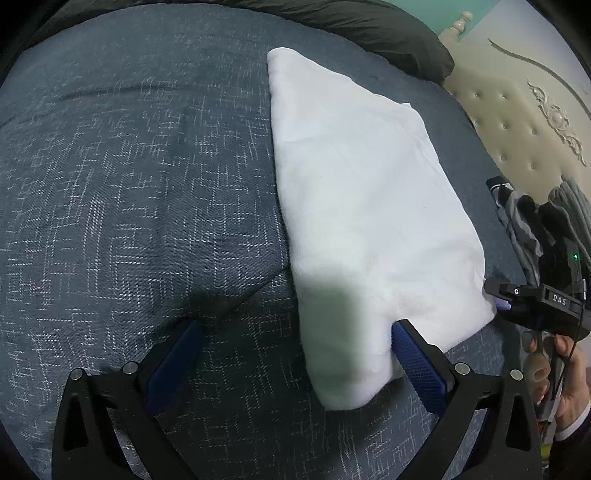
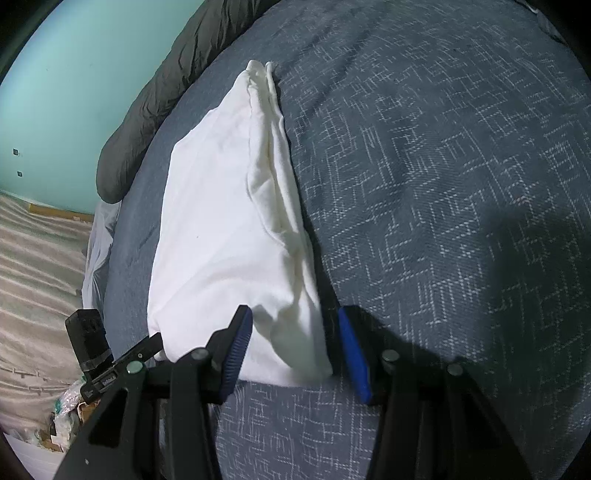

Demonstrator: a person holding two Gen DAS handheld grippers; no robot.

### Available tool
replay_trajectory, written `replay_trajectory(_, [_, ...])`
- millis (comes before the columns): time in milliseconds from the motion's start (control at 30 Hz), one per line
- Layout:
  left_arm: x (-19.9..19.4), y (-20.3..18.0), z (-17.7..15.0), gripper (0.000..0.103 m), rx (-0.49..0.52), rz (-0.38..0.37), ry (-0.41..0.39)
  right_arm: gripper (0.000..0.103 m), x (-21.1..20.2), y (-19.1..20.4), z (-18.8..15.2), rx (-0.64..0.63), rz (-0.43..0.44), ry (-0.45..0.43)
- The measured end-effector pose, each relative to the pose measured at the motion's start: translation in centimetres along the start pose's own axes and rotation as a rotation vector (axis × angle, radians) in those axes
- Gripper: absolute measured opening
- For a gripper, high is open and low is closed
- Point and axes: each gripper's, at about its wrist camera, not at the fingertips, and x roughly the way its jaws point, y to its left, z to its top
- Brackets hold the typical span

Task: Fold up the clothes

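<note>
A white folded garment (image 1: 362, 192) lies lengthwise on the blue-grey patterned bedspread (image 1: 129, 184). My left gripper (image 1: 299, 325) is open wide just above the bed. The garment's near corner sits between its fingers, against the right pad (image 1: 413, 354), and the left pad is clear of the cloth. In the right wrist view the same garment (image 2: 221, 221) runs away from me, its layered edge on the right. My right gripper (image 2: 293, 312) stands half open over the near end, with cloth between the pads and a dark gap at the right pad (image 2: 351, 350). A hand holds the right gripper (image 1: 535, 299).
A dark grey quilt (image 1: 369, 26) lies along the far edge of the bed. A cream tufted headboard (image 1: 517, 118) stands on the right, with a heap of grey striped clothes (image 1: 517, 221) below it. Past the bed's left edge are a teal wall (image 2: 74, 92) and striped floor (image 2: 33, 277).
</note>
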Motion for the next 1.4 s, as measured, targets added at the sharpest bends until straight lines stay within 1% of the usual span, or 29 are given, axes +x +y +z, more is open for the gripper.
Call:
replay_trajectory(433, [0.4,-0.2,0.1,0.103,-0.029,-0.001,-0.013,0.049,-0.2,-0.1,-0.4,0.006,0.000,0.001])
replay_trajectory(600, [0.5,0.0,0.2,0.103,-0.060,-0.010,-0.019,0.049,-0.2,-0.2,-0.3,0.009,0.004,-0.001])
replay_trajectory(800, [0.8,-0.6,0.4,0.103,-0.050,0.013,-0.018,0.049,-0.2,-0.2,-0.4,0.010,0.004,-0.001])
replay_trajectory(1167, [0.6,-0.7,0.4,0.103,-0.039,0.018,-0.035,0.049,-0.2,-0.4,-0.4,0.009,0.010,-0.003])
replay_trajectory(1267, [0.4,-0.9,0.5,0.103,-0.040,-0.004,-0.029,0.049,-0.3,-0.5,-0.4,0.008,0.014,-0.002])
replay_trajectory(1300, [0.3,-1.0,0.5,0.102,-0.040,-0.012,-0.027,0.049,-0.3,-0.6,-0.4,0.007,0.014,-0.002])
replay_trajectory(1367, [0.2,-1.5,0.5,0.093,-0.033,-0.030,-0.024,0.049,-0.4,-0.7,-0.4,0.006,0.014,-0.004])
replay_trajectory(1400, [0.2,-1.7,0.5,0.090,-0.029,-0.039,-0.022,0.049,-0.4,-0.7,-0.5,0.007,0.015,-0.004])
